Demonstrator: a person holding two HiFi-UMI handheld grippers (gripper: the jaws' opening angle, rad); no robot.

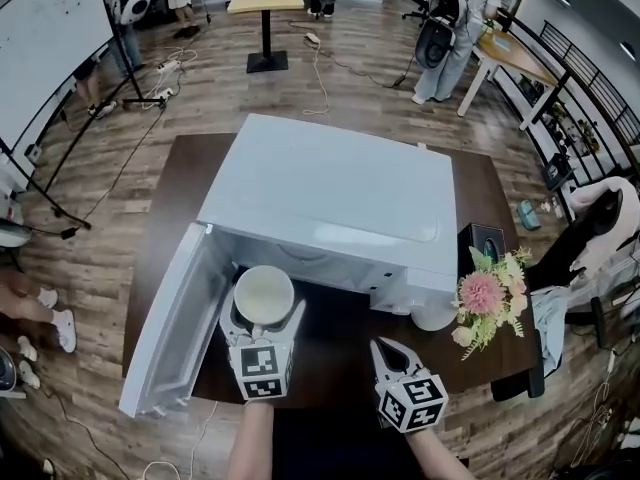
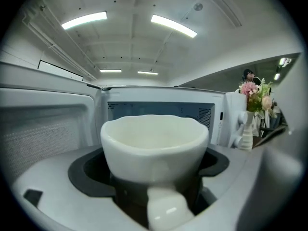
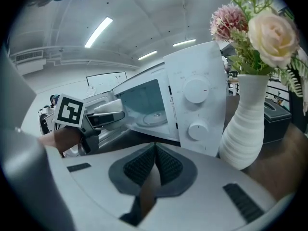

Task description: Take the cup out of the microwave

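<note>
Cup [image 1: 263, 293] pinched in left claw [image 1: 265, 320] before open microwave [image 1: 330, 198]; right claw [image 3: 154, 160] pressed together.

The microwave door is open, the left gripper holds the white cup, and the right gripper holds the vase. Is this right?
Only the last part is wrong: the right gripper is shut on nothing, and the vase stands free beside it, as the right gripper view shows. The rest is right.

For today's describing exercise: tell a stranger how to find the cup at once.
Find the white microwave on the dark table, its door open to the left. Before its opening, the left gripper holds the cup: wide, plain and white, unlike the ribbed vase of flowers at the right.
</note>
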